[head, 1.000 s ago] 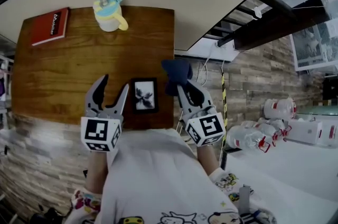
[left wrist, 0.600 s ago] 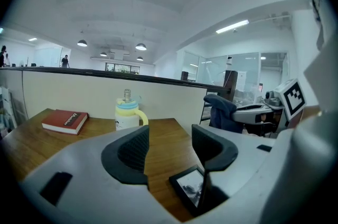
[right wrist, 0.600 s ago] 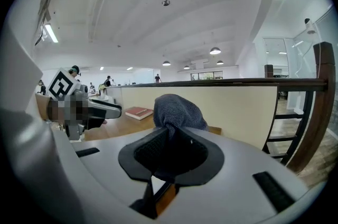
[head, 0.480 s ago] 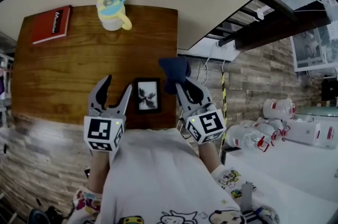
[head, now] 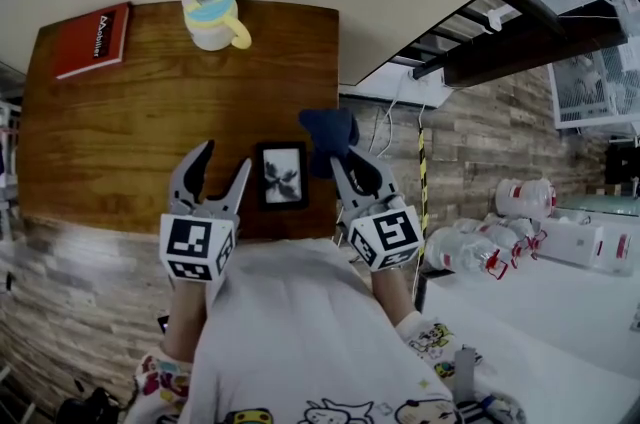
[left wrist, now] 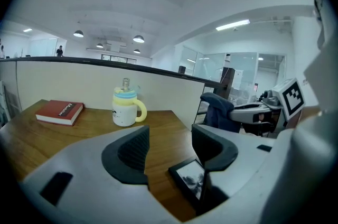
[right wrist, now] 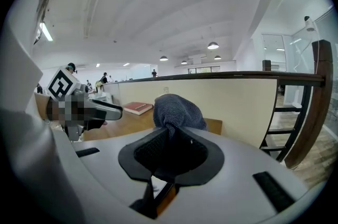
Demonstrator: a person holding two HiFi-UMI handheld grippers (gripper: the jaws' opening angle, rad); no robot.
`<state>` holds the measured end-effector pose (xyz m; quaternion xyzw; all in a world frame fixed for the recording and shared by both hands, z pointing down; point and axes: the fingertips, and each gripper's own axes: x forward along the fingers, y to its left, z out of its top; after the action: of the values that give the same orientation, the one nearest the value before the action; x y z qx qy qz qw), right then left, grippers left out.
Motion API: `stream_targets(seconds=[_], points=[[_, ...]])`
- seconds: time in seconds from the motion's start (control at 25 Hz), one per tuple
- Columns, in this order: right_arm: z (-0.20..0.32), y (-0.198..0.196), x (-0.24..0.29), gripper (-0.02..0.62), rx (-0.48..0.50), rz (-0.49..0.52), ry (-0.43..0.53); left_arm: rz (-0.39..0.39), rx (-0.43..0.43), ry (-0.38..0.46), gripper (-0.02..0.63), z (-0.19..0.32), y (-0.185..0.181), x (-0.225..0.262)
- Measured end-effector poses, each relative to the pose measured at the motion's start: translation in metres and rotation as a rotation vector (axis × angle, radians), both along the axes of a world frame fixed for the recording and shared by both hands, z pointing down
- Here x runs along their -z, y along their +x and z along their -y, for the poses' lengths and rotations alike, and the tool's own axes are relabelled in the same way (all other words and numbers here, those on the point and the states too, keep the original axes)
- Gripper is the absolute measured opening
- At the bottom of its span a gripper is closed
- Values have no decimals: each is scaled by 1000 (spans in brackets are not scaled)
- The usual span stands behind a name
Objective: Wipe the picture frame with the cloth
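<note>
Comparing with one second ago, little is different: the right tool [head: 350, 167] with its cloth [head: 328, 137] has come slightly nearer to the far right corner of the picture frame [head: 282, 175], and the left tool [head: 222, 162] keeps its place at the frame's left side. The frame itself has not moved on the tabletop [head: 130, 132].

The left tool [left wrist: 170, 149] has its jaws wide apart and nothing is between them; the frame [left wrist: 189, 178] lies just beside its right jaw. The right tool [right wrist: 169, 151] has its jaws closed on the dark blue cloth [right wrist: 177, 109], which stands up from them in a bunched lump.

The picture frame is small and upright in format, with a dark border and a black-and-white picture of something like a plant. It lies flat on the brown wood, close to the near edge and near the near right corner, between the two tools.

The right edge of the tabletop runs just beside the frame, and in the head view the cloth overlaps this edge. Toward the left and the far edge the wood is bare. A yellow and white mug [head: 212, 17] stands at the far edge, and a red book [head: 93, 40] lies in the far left corner, both well apart from the frame.
</note>
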<state>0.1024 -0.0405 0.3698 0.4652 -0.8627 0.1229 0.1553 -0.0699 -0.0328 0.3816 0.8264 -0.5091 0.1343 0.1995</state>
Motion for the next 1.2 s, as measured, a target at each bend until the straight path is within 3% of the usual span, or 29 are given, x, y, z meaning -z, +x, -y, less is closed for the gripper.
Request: stream_targets(seconds=[0.4, 1.2], points=[[-9, 7, -28, 46, -24, -17, -70, -18, -75, -131, 230, -14, 24, -47], [-7, 2, -76, 46, -23, -16, -166, 48, -186, -374, 215, -41, 50, -154]])
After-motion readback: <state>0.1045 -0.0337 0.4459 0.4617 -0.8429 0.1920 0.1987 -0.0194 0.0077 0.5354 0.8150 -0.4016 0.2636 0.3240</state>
